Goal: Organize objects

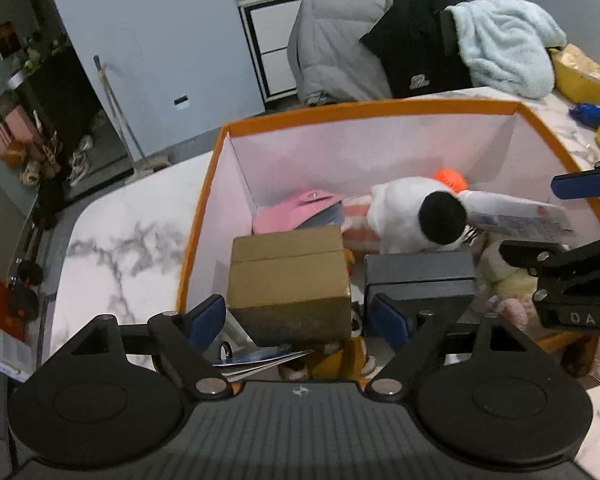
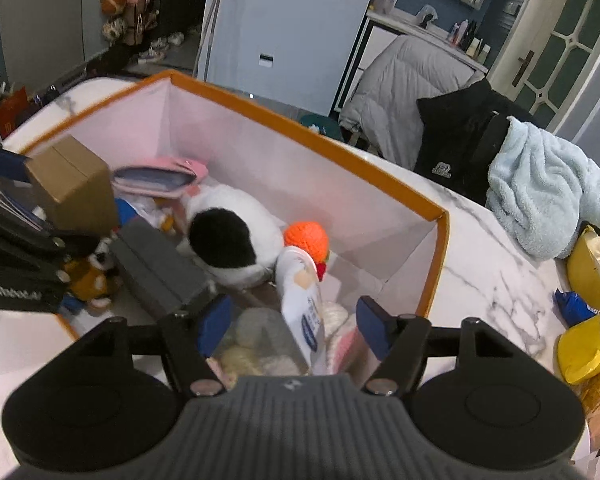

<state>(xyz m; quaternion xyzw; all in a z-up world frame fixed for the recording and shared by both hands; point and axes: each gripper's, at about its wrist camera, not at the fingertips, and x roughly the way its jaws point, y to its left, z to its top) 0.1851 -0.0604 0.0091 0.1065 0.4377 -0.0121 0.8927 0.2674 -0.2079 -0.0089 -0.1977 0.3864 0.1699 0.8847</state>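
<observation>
A: Where are the things being sorted?

B: In an orange-rimmed box with pale walls, standing on a marbled desk. Inside lie a cardboard box, a dark grey case just beside it, a pink pouch toward the far wall, a white plush toy with a black patch, an orange knitted ball behind the toy, and a white bottle.

A: What is the left gripper doing?

B: It hangs over the near end of the orange-rimmed box. Its jaws are spread, one blue pad on either side of the cardboard box, which is tilted. Whether the pads touch the cardboard I cannot tell.

A: And the right gripper?

B: Its jaws are spread too, over the other end. The white bottle stands between the pads, nearer neither, with clear gaps on both sides, so it is not pinched. The bottle leans with its top toward the orange knitted ball.

A: Anything under the bottle?

B: Soft cream and pink plush things, blurred.

A: And outside the orange-rimmed box?

B: On the desk, a yellow mug, a yellow bowl and a light blue fleece draped beside a black jacket.
</observation>
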